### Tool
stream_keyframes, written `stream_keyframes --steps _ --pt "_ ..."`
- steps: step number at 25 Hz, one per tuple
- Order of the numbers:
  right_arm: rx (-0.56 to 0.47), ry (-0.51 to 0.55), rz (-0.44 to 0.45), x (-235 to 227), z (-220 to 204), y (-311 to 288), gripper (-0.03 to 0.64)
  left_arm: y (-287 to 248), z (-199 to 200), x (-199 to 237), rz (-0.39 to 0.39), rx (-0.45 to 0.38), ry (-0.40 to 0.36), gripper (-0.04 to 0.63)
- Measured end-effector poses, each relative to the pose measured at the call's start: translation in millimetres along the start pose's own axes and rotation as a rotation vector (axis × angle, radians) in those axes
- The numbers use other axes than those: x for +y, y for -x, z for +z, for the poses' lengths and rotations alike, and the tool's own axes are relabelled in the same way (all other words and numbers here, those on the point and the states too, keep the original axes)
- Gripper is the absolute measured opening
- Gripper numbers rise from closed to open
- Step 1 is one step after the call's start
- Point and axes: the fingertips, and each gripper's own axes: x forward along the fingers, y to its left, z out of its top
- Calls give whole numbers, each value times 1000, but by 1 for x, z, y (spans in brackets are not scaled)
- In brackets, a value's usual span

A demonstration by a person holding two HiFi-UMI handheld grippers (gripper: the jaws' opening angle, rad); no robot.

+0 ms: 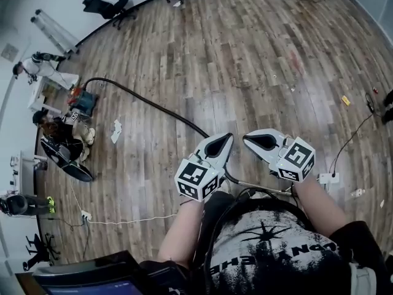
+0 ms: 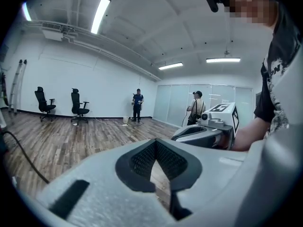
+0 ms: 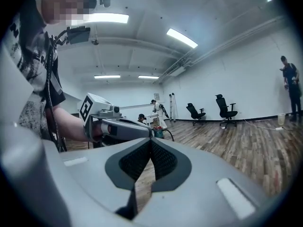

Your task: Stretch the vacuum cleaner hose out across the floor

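Both my grippers are clenched with nothing in them. My left gripper (image 1: 226,139) and right gripper (image 1: 248,139) hang in front of my chest, side by side, tips angled toward each other, near but apart. In each gripper view the jaws are pressed together, their dark ribbed pads meeting at the tip. The hose (image 1: 147,103) lies on the wooden floor (image 1: 245,54), in neither grip. It begins at the blue vacuum (image 1: 83,102) near the floor's left edge, arcs over it, then runs in a long diagonal toward me and goes out of sight under my left gripper. A pale tube (image 1: 264,188) shows just below the grippers; I cannot tell if it joins the hose. A person (image 1: 58,131) sits low beside the vacuum. Two black chairs (image 1: 113,6) stand at the floor's far edge. A thin white cable (image 1: 123,221) lies along the floor's near left part.
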Motion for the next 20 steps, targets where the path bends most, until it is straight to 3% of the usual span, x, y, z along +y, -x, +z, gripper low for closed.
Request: stream_keyframes --steps 6,20 --pt "78 130 16 10 -16 7 6 14 -4 -6 32 -11 4 2" --pt "121 196 28 4 -15 18 6 16 1 -11 87 -47 37 2"
